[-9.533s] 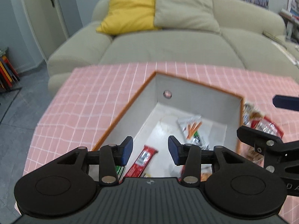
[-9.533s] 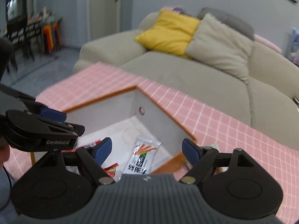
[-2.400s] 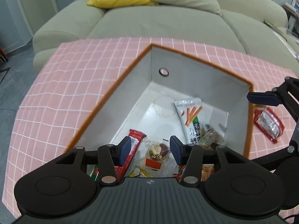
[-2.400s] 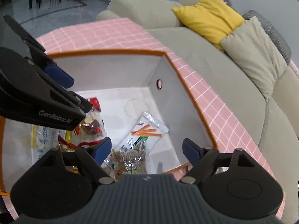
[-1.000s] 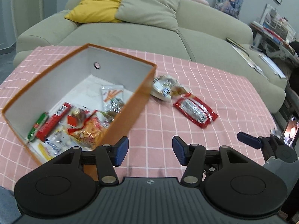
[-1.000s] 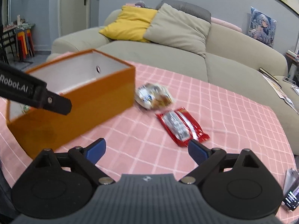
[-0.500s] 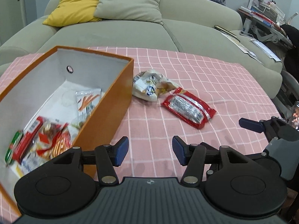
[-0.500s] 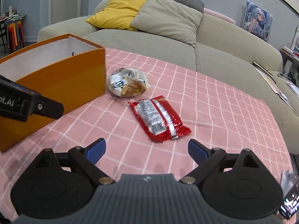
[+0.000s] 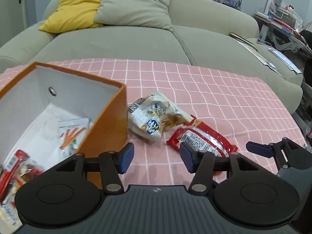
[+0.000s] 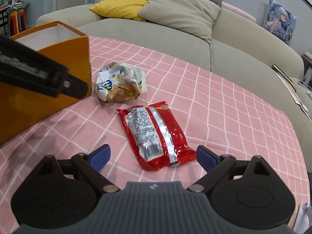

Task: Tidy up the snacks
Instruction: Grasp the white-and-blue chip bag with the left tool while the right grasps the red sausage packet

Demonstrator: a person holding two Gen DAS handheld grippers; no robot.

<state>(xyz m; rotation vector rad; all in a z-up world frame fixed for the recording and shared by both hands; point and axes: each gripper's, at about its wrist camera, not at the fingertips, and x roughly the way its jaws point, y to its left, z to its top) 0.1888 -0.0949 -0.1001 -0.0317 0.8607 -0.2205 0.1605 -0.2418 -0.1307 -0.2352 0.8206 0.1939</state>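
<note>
Snacks are mostly packed in the box (image 9: 109, 117) already — two are left on the cloth (image 10: 224, 105) beside it, the white bag (image 10: 119, 83) and red packet (image 10: 154, 132), while both grippers (image 9: 156, 157) (image 10: 154, 156) are held apart, empty.

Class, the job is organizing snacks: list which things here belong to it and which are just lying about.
Belong to the job:
orange box
white snack bag
red snack packet
packets already in the box

Just lying about:
yellow cushion
beige cushion
papers on the sofa
</note>
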